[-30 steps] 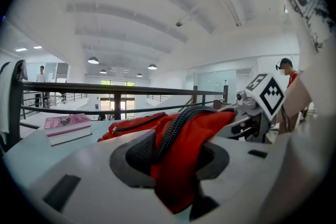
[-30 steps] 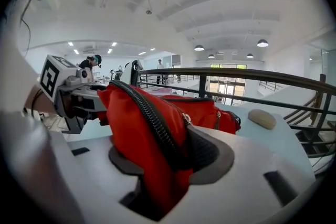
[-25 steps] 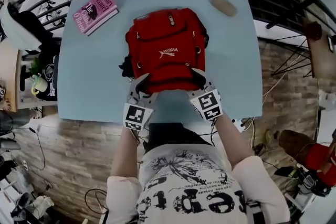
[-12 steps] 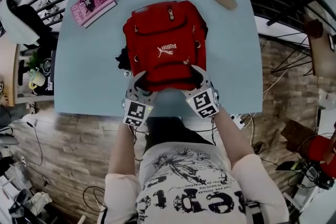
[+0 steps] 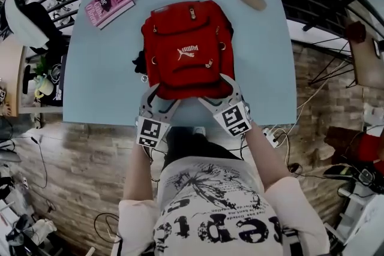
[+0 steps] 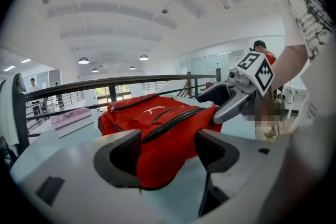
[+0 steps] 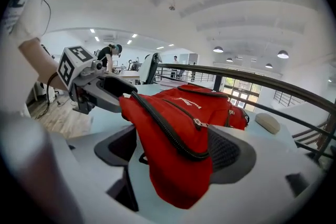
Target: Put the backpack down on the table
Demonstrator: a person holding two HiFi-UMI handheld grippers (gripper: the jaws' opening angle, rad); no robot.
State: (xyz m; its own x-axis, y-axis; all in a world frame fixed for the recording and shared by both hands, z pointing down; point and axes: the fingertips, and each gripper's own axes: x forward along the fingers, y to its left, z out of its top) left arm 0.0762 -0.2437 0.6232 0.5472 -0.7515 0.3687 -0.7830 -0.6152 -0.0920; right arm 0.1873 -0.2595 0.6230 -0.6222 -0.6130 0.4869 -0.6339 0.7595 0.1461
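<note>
Both left gripper (image 5: 161, 99) and right gripper (image 5: 215, 92) jaws, just opened, straddle the backpack (image 5: 186, 51) on the blue table (image 5: 102, 69)

Looks like a big open lab or workshop hall — white vaulted ceiling (image 6: 157, 2) with round lamps (image 6: 83, 61), black railing (image 6: 131, 82) round a pale blue table (image 5: 90, 81), glass partitions (image 6: 210, 63) behind. Wood-plank floor (image 5: 78, 171) strewn with cables (image 5: 107, 222) and a power strip (image 5: 271, 138) — people (image 7: 111, 52) busy at distant benches.
</note>
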